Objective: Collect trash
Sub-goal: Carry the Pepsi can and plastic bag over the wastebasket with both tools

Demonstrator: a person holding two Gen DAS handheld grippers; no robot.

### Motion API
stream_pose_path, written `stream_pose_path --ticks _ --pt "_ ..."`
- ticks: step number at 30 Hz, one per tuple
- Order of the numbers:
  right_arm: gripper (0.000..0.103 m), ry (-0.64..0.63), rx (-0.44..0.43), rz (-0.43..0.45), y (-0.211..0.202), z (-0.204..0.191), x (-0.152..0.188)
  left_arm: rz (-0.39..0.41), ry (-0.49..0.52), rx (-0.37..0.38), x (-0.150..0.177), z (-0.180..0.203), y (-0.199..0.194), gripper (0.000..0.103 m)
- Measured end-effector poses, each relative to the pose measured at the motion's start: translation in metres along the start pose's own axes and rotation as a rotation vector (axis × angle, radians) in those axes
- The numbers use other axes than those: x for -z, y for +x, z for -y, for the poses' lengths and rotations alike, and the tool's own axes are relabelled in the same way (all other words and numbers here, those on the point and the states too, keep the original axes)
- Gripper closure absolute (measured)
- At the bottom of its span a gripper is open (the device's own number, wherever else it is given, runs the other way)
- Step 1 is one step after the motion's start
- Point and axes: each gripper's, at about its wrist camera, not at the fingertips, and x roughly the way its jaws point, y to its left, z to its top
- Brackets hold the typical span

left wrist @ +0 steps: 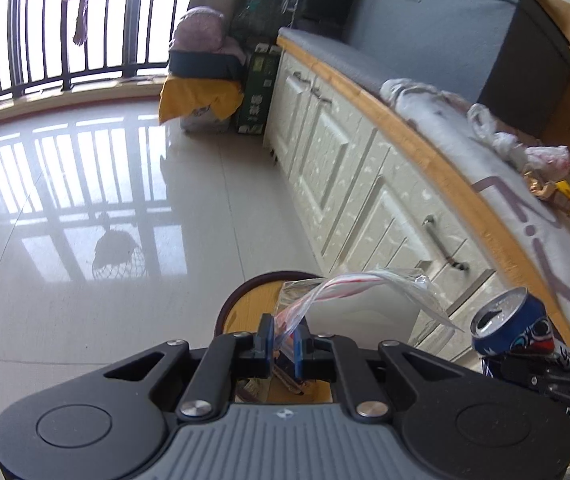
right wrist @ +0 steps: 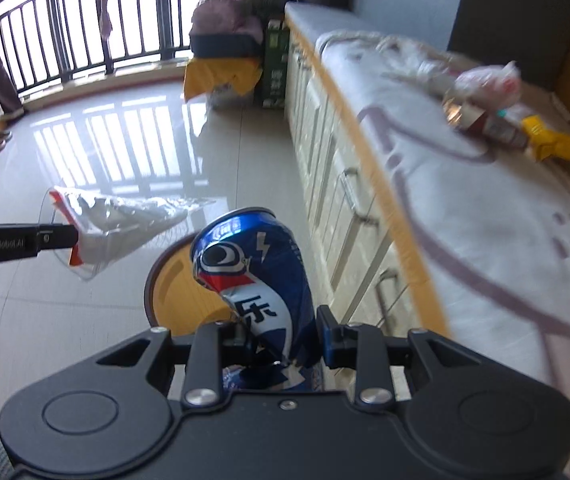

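Note:
My left gripper point(left wrist: 283, 338) is shut on a clear plastic wrapper point(left wrist: 359, 286) with red and white print; the wrapper also shows in the right wrist view point(right wrist: 125, 224), held by the left gripper point(right wrist: 71, 236). My right gripper point(right wrist: 281, 324) is shut on a dented blue cola can point(right wrist: 255, 280), which also shows in the left wrist view point(left wrist: 515, 326). Both are held above a round wooden bin point(right wrist: 173, 284) on the floor, seen under the left gripper too point(left wrist: 245, 304). More trash lies on the white mat: a yellow wrapper point(right wrist: 553, 146), a plastic bag point(right wrist: 485, 80) and a small bottle point(right wrist: 485, 122).
A cream cabinet point(left wrist: 349, 184) with a wooden edge and a white patterned mat point(right wrist: 465, 216) runs along the right. A glossy tiled floor point(left wrist: 105, 200) reaches a balcony railing point(left wrist: 45, 40). A covered stack point(left wrist: 201, 80) and a green box point(left wrist: 257, 92) stand at the far end.

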Motion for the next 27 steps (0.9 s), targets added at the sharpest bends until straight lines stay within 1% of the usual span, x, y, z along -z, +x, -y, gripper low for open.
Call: stream_pose_path --ticks 7,10,13,18,22,27 --pt "0.072 -0.041 -0.05 -0.083 0.038 -0.015 0.005 -0.084 -0.028 -0.031 0.007 -0.018 0.048 0.093" --pt "0.072 -0.029 -0.069 -0.123 0.059 -0.014 0.005 -0.121 -0.048 -0.035 0.008 -0.024 0.07 0.093" --pt "0.072 0.001 -0.115 -0.167 0.08 -0.013 0.006 -0.154 -0.062 -0.041 0.006 -0.028 0.094 0.093" --pt "0.072 0.033 -0.13 -0.218 0.11 -0.011 0.011 -0.201 -0.078 -0.051 0.002 -0.028 0.133 0.093" --pt "0.072 0.067 -0.138 -0.239 0.128 -0.007 0.01 -0.248 -0.043 -0.059 0.004 -0.021 0.163 0.092" --pt "0.072 0.089 -0.119 -0.245 0.145 -0.001 0.005 -0.366 0.031 -0.057 0.023 -0.013 0.203 0.092"
